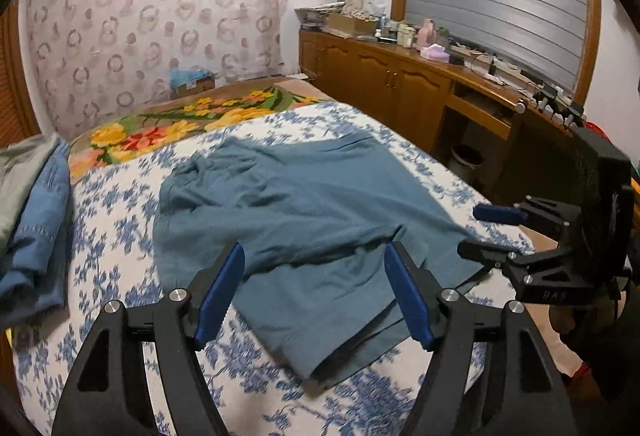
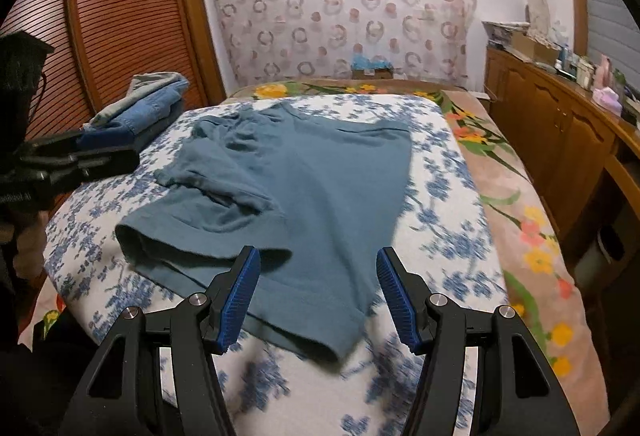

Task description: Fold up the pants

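Teal-blue short pants (image 1: pixel 304 220) lie spread and a bit rumpled on a bed with a white-and-blue flowered cover (image 1: pixel 120 236); they also show in the right wrist view (image 2: pixel 304 192). My left gripper (image 1: pixel 314 256) is open and empty, hovering over the near leg hem. My right gripper (image 2: pixel 318 262) is open and empty above the other leg hem; it also shows in the left wrist view (image 1: pixel 480 232), open at the pants' right edge. The left gripper shows at the left of the right wrist view (image 2: pixel 100 152).
A stack of folded denim and grey clothes (image 2: pixel 144 104) sits at the bed's left side. A wooden cabinet (image 1: pixel 400 84) with a cluttered top runs along the right. A slatted wooden door (image 2: pixel 112 16) stands left. A patterned curtain (image 2: pixel 344 4) hangs behind the bed.
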### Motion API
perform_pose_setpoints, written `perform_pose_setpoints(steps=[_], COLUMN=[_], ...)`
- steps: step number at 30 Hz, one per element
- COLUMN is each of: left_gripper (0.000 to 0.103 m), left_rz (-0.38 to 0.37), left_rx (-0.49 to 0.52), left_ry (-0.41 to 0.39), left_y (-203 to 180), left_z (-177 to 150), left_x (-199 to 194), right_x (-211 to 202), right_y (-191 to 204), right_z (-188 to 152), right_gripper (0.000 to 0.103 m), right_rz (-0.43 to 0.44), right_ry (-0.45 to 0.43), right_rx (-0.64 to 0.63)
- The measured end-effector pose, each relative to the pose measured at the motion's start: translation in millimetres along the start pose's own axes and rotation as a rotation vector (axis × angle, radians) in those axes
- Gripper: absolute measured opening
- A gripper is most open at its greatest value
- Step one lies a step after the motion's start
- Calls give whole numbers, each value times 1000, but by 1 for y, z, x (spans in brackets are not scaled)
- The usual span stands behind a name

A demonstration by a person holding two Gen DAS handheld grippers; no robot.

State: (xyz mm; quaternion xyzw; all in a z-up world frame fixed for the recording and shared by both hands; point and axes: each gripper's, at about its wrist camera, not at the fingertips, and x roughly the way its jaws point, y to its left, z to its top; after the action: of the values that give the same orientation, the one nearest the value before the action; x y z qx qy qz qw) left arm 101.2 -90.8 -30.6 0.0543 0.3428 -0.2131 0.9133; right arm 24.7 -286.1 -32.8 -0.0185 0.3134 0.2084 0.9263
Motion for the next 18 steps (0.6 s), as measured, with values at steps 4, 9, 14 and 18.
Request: perform_pose_setpoints(steps=[4, 9, 14, 18], left_gripper=[73, 73, 73, 73], left_rz=[9, 14, 19, 24], left_rx=[-21, -35, -39, -40], left_ry=[17, 40, 51, 54], left_y=[8, 13, 13, 13], left_z=[-10, -20, -25, -27], left_x=[4, 10, 13, 14], right_x=[15, 38, 57, 66], right_y=[7, 9, 9, 10], right_z=[6, 14, 17, 18], right_gripper=[56, 47, 44, 42], right_rz=[30, 54, 61, 68], right_ry=[11, 38, 67, 87], right_rx=[-15, -30, -33, -28])
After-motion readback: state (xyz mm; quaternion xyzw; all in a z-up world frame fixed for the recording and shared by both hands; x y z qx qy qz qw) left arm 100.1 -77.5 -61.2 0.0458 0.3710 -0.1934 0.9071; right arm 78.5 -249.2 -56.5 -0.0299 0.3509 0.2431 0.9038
